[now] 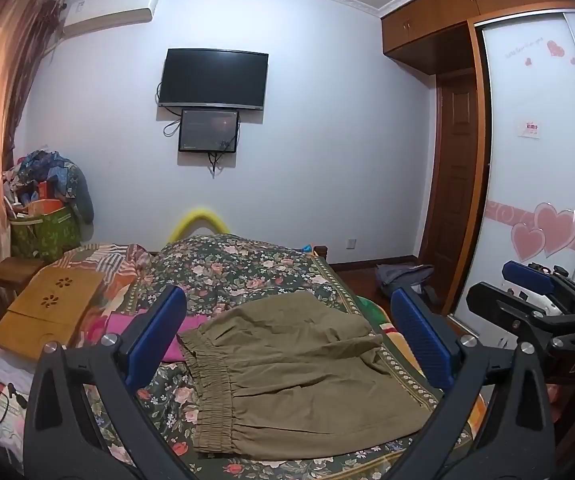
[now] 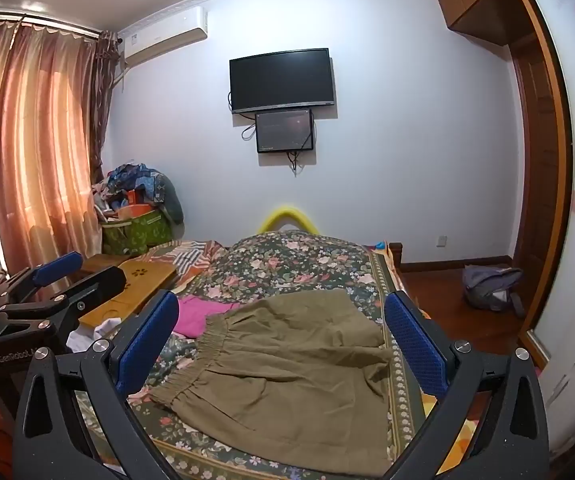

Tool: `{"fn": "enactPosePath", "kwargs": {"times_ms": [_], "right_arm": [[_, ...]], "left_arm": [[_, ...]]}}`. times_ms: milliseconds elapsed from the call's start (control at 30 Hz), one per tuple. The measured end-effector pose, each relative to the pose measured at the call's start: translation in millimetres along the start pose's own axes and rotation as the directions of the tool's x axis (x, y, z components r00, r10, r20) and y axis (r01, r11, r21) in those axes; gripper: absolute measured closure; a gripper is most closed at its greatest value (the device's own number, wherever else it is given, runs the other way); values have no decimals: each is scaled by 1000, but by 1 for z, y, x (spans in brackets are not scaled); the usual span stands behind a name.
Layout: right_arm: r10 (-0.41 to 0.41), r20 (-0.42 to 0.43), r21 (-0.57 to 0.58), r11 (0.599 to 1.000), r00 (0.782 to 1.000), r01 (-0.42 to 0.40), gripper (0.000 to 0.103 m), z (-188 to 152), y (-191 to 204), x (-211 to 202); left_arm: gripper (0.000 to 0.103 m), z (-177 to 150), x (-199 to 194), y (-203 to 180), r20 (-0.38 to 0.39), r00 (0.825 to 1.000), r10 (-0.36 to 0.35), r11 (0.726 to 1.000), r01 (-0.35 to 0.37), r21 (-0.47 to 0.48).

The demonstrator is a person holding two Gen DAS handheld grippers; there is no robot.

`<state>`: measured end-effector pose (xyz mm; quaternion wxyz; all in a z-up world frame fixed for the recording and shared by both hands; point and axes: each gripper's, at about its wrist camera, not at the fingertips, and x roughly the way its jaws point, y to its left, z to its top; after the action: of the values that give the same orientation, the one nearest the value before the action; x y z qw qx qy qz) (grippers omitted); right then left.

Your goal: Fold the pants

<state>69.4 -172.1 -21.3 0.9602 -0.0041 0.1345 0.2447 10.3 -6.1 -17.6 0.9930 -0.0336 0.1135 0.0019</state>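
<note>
Already the pants (image 1: 303,376) look folded at least once: they lie as a short olive block on the floral bed (image 1: 247,264), with the elastic waistband toward the left finger of each claw and one layer resting on another. I judge that most of the work is done, and what remains is perhaps one more fold, or only smoothing the loose upper flap. Whether the legs are fully tucked under I cannot tell.

The left claw (image 1: 287,340) is spread wide and holds nothing; the pants lie below and ahead of it, between its two blue pads (image 1: 155,340), not touched. The right claw (image 2: 283,344) is also wide and empty, and hovers over the same cloth, with the pants just in front of its fingers.

The left view shows the right claw from the side, off beyond its right pad, so both tools are near each other above the bed. It also shows the wardrobe door (image 1: 543,160) with pink hearts. The right view shows the left claw beyond its left pad, and more of the curtain (image 2: 35,140) and the wooden tray (image 2: 135,288). A pink cloth (image 2: 199,312) lies just past the waistband, touching it or nearly so.
</note>
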Motion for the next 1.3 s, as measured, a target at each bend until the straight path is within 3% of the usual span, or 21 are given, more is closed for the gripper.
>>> {"fn": "enactPosePath", "kwargs": {"times_ms": [1300], "right_arm": [[-13, -7, -16, 1000, 1000, 13, 1, -3, 1, 0]], "left_arm": [[0, 8, -5, 5, -3, 1000, 10, 1000, -10, 5]]}}
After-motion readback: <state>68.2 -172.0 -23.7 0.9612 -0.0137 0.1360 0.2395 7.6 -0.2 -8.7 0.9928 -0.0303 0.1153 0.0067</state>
